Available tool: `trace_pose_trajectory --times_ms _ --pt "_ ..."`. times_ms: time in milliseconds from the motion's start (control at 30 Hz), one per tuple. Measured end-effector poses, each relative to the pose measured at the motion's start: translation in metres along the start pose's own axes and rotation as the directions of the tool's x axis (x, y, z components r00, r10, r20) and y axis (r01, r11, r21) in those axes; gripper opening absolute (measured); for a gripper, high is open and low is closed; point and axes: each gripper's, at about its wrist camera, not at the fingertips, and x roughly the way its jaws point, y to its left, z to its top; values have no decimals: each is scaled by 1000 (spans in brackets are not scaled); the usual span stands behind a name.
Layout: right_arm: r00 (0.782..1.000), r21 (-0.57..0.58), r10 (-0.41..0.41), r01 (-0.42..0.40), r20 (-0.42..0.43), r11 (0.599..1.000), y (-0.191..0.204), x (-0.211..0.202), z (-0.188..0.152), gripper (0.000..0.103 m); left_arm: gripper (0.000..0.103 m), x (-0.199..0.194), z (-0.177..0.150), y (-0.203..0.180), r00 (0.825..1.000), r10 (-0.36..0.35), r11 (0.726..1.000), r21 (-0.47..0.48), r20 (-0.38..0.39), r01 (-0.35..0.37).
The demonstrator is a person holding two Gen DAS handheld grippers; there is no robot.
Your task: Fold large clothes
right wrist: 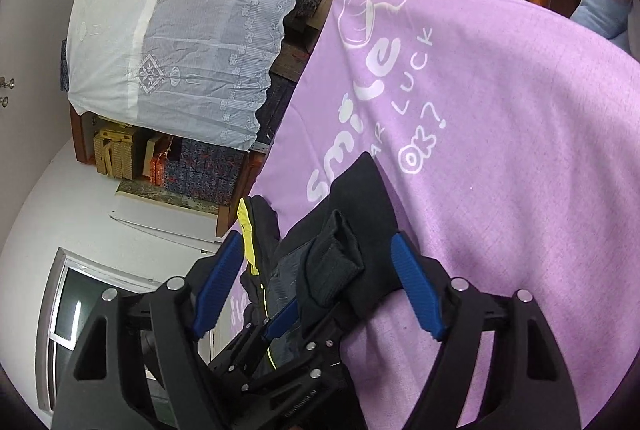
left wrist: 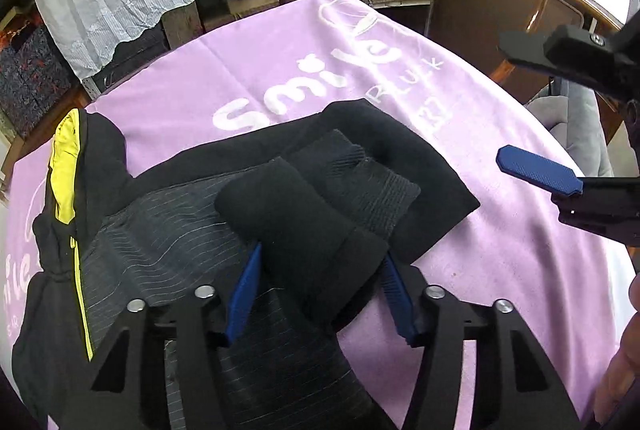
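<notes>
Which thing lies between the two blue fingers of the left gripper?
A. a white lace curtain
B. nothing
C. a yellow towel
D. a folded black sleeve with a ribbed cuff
D: in the left wrist view the folded black sleeve fills the gap between the left gripper fingers.

The purple cloth [right wrist: 500, 149] reads "smile", "LUCK", "OK?" (white print).

Both wrist views closely overlook the black garment [left wrist: 304, 205].

1 black jacket [left wrist: 168, 213], 1 purple cloth [left wrist: 500, 270], 2 grippers.
</notes>
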Motion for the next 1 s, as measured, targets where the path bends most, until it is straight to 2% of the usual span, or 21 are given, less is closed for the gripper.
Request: trace_pose_trajectory --times_ms 33,133,267,300,367,400,433,567,700,800,1000 --pt "1000 2 -1 1 1 1000 -1 0 0 74 48 -1 -1 0 1000 -6 1000 -2 -3 6" --pt "1000 3 -1 1 -3 1000 -1 0 0 74 46 -7 0 6 1000 -25 999 -26 6 25" --pt "1000 -2 -2 2 -8 1000 0 1 -2 74 49 -12 4 17 999 -38 996 -75 24 39" --pt "1000 -4 -3 3 -9 1000 0 2 -2 74 53 -11 5 20 999 -32 996 -85 21 33" --pt "1000 -3 -4 4 -14 1000 0 3 -2 74 52 -8 5 24 999 -30 994 -104 14 32" --pt "1000 -5 -5 5 -14 1000 0 4 -2 74 38 -6 5 27 1000 -26 993 -115 12 27" --pt "1000 -9 -11 11 -14 1000 0 5 -2 74 17 -6 5 30 1000 -15 993 -116 12 16" --pt "1000 -17 -16 16 -22 1000 1 8 -3 72 6 -29 6 46 996 34 990 -139 83 -23" --pt "999 -45 -18 17 -30 999 6 11 -6 71 5 -65 4 66 984 87 985 -162 156 -62" --pt "999 -69 -22 18 -47 997 10 16 -9 71 4 -94 -5 85 968 153 975 -188 201 -116" --pt "994 -142 -45 30 -102 989 23 34 -25 68 4 -136 -37 133 945 243 948 -262 218 -183"
